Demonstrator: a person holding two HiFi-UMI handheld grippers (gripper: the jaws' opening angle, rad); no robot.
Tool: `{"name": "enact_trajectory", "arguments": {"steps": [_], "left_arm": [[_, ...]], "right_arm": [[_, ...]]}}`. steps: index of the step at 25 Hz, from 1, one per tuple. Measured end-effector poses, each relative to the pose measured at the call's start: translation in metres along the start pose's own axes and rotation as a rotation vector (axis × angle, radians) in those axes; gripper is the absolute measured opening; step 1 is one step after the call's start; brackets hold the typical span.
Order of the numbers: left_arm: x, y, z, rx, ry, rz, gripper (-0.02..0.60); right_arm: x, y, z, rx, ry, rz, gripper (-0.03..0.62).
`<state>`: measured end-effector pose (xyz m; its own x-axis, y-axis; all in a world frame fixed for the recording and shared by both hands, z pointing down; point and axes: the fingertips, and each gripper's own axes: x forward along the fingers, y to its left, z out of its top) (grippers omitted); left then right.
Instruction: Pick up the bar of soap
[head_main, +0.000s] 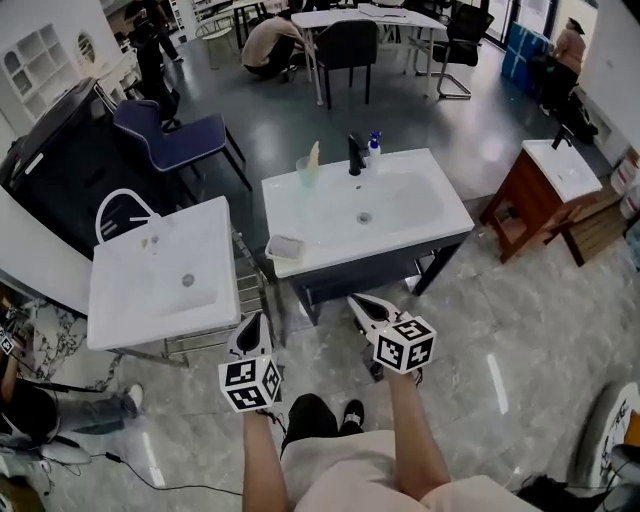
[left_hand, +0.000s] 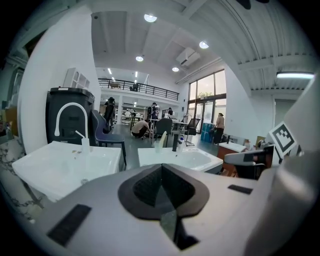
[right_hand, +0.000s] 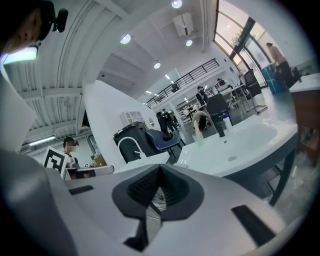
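Note:
The bar of soap lies pale and flat in a small dish on the front left corner of the middle white basin. Both grippers hang low in front of that basin, above the floor and short of its front edge. My left gripper points towards the gap between the two basins, its jaws closed together with nothing in them. My right gripper points at the basin's dark cabinet front, also shut and empty. The soap does not show clearly in either gripper view.
On the middle basin's back rim stand a cup, a black tap and a spray bottle. A second white basin with an arched tap stands left, a wooden-cabinet basin right. A blue chair and people are behind.

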<state>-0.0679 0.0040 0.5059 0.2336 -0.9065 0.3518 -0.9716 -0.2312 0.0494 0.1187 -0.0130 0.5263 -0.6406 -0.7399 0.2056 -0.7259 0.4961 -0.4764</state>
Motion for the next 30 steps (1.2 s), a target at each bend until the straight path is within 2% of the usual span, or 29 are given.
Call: {"name": "enact_trajectory", "arguments": {"steps": [8,15,22,30], "left_arm": [[0.019,0.008,-0.003,0.005,0.036,-0.021,0.005],[0.074,0.027,-0.004,-0.038,0.047,-0.037,0.005],[0.141,0.061,0.024,-0.064,0.033,-0.037,0.005],[0.198,0.103,0.045,-0.066,0.053,-0.028,0.005]], "right_arm": [[0.024,-0.007,-0.008,0.081,0.026,0.026,0.005],[0.068,-0.032,0.001,-0.006,0.098,0.013,0.005],[0.137,-0.051,0.028,-0.044,0.143,0.027,0.005],[0.213,-0.053,0.047,-0.091,0.207,0.064,0.005]]}}
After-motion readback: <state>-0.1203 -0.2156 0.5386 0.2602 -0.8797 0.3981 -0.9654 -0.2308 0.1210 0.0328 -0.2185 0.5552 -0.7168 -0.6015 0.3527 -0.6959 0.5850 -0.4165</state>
